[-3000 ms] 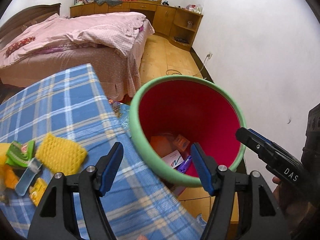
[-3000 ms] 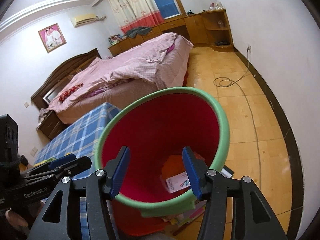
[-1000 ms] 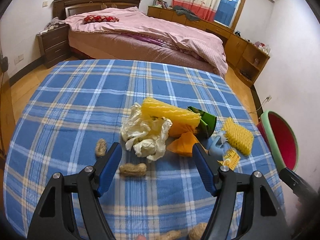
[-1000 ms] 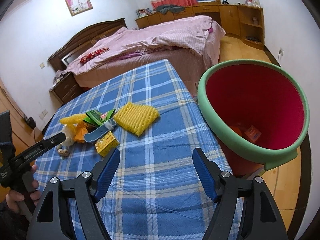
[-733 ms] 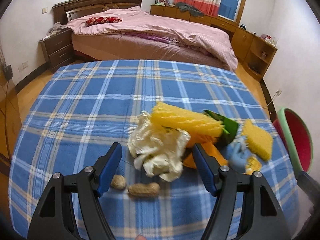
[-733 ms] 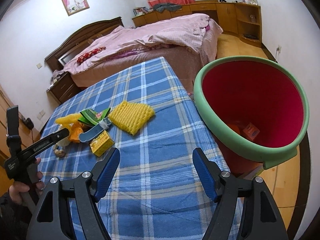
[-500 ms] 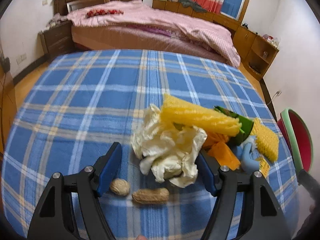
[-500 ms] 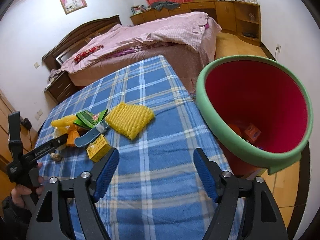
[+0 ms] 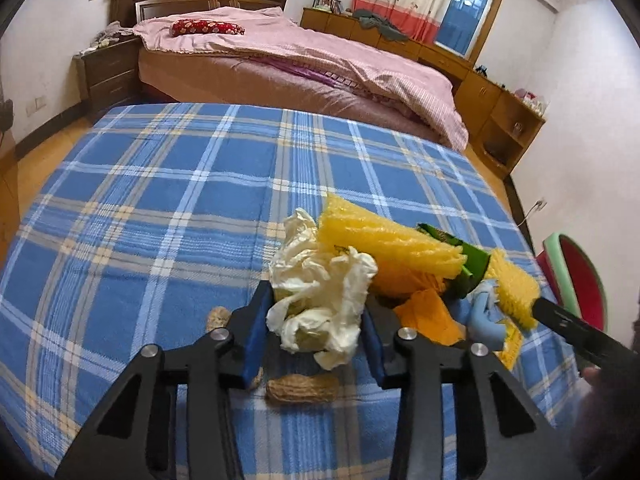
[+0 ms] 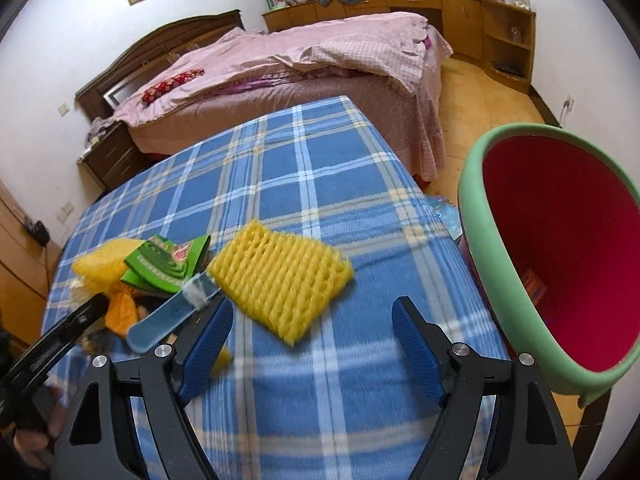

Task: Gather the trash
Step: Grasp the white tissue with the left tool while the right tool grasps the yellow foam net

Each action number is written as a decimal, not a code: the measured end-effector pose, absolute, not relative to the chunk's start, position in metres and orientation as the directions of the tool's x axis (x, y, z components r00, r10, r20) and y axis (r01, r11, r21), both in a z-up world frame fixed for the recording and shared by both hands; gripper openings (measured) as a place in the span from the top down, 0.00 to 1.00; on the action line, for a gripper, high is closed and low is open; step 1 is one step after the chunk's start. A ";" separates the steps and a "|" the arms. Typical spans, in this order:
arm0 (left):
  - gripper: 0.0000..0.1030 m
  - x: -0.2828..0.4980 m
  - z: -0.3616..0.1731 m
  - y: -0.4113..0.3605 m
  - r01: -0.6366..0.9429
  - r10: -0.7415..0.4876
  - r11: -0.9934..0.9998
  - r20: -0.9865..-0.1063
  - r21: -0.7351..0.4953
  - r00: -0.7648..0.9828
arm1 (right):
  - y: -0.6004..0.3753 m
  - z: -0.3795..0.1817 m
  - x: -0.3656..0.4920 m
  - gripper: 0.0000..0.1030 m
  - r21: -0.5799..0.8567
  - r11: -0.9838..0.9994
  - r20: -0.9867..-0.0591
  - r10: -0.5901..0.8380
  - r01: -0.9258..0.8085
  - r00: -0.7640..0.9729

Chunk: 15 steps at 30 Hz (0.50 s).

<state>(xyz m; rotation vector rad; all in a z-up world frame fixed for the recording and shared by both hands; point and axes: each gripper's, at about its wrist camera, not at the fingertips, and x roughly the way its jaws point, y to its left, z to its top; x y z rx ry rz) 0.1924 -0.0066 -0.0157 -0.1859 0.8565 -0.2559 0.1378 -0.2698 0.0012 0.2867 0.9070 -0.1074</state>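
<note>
Closing left gripper [image 9: 316,330] jaws pinch crumpled white tissue [image 9: 320,300] on blue plaid cloth [image 9: 160,200]. Right gripper [image 10: 312,344] jaws apart, empty, near yellow foam net [image 10: 280,276]. Bin [image 10: 480,248] beside table.

No lettering is showing clearly enough to read: print on the folded green paper packet [image 10: 160,266], at nine o'clock in the right wrist view, is blurring out.
</note>
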 end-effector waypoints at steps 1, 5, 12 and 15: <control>0.61 0.191 -0.015 -0.006 0.147 -0.301 0.951 -0.716 -0.271 0.630 | -0.268 0.000 0.141 0.20 0.189 0.958 -0.790 0.017 0.217 0.613; 0.61 0.182 -0.007 -0.001 0.145 -0.315 0.944 -0.685 -0.296 0.657 | -0.264 -0.005 0.148 0.20 0.147 0.957 -0.795 -0.035 0.248 0.605; 0.61 0.179 -0.001 0.000 0.152 -0.333 0.936 -0.667 -0.316 0.667 | -0.259 -0.006 0.147 0.61 0.128 0.957 -0.774 -0.068 0.260 0.630; 0.61 0.178 0.001 -0.001 0.164 -0.347 0.932 -0.659 -0.324 0.668 | -0.259 -0.006 0.147 0.76 0.161 0.958 -0.767 -0.031 0.239 0.641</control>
